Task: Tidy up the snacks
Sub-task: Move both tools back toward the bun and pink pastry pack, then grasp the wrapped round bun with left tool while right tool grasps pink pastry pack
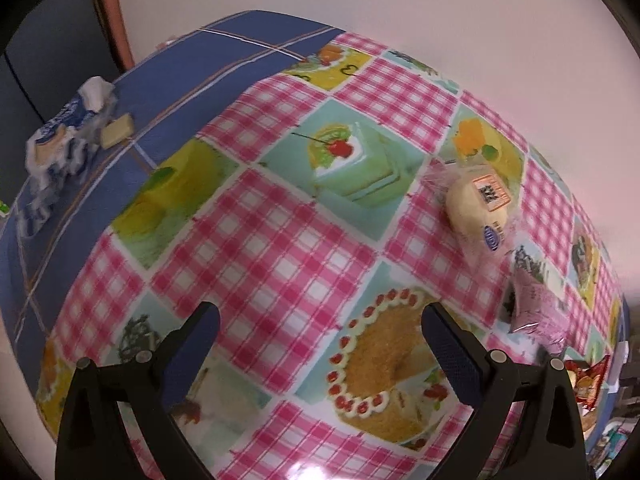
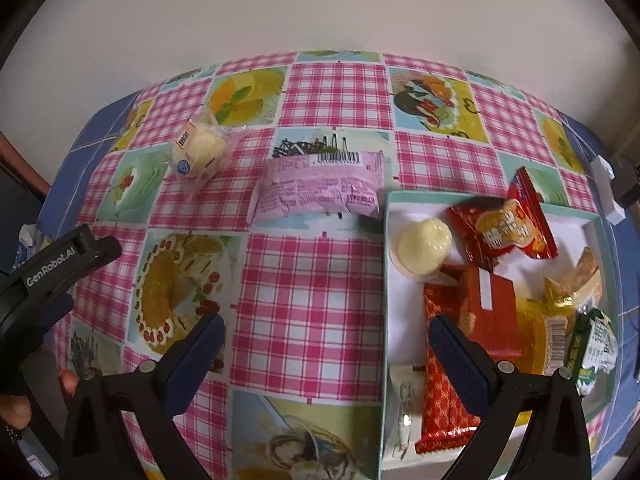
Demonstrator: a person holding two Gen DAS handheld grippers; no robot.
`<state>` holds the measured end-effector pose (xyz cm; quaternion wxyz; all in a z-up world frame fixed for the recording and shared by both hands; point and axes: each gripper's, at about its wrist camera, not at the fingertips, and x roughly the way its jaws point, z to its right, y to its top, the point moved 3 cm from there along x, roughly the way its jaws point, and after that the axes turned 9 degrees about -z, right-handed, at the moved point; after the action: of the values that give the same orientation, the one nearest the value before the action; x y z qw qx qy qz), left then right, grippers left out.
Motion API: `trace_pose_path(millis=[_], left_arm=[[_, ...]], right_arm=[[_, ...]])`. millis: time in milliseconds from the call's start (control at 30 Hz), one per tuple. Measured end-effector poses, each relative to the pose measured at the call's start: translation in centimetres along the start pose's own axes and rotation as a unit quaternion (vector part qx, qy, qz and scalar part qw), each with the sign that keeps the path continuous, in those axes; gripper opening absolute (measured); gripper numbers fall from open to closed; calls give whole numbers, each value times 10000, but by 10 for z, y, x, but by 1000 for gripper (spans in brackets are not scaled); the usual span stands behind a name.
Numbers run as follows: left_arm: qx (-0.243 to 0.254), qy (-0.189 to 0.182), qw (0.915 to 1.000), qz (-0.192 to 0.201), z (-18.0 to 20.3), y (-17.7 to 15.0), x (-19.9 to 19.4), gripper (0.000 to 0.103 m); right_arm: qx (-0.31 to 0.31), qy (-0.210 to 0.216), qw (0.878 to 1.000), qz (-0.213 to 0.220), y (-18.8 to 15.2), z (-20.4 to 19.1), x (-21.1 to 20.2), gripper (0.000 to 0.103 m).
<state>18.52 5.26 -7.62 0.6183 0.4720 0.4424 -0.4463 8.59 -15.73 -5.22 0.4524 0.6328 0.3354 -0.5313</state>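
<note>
Table (image 2: 312,280), covered by a pink checked cloth with cake pictures; a blue cloth shows at its left and right edges. A pale wall rises behind the far edge.

Box (image 2: 386,264), shallow, white inside with a green rim, at the right side of the table. It holds a round cream pudding cup (image 2: 422,250) in its far left corner; a red cracker packet (image 2: 506,226) leaning against the far wall; a long red wafer packet (image 2: 444,380) lying along the near left side; a red carton (image 2: 490,308) and a yellow packet (image 2: 532,332) in the middle; a gold-wrapped pastry (image 2: 576,284) and a green-and-white packet (image 2: 592,344) by the right wall; a small white sachet (image 2: 402,408) in the near left corner.

Pink packet (image 2: 320,188), flat on the cloth just left of the box's far left corner, barcode up.

Wrapped bun (image 2: 200,148), in clear film, farther left toward the far edge, apart from the pink packet.

Blue-and-white wrapper (image 1: 60,144) and a small pale bar (image 1: 116,130), on the blue cloth at the left edge.

Right gripper (image 2: 326,344), spread wide, empty, above the box's left rim: one finger over the cloth, the other over the wafer packet.

Left gripper (image 1: 320,332), spread wide, empty, above the bare cloth near the left side.
</note>
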Motion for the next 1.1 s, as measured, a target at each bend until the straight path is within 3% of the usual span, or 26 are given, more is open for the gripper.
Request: trace_pose_path(millis=[267, 533, 833, 1100], left_arm=[[514, -428, 9977, 131, 18, 30, -8, 101], [993, -287, 9942, 299, 24, 54, -27, 101], [1039, -683, 9922, -13, 41, 67, -28, 101], [1038, -966, 9890, -414, 75, 69, 5, 101]], right_arm=[[-38, 426, 9989, 165, 20, -7, -3, 103], [108, 627, 9978, 178, 48, -3, -7, 103], [310, 646, 9973, 161, 74, 5, 0, 103], [181, 490, 9986, 27, 84, 1, 26, 102]])
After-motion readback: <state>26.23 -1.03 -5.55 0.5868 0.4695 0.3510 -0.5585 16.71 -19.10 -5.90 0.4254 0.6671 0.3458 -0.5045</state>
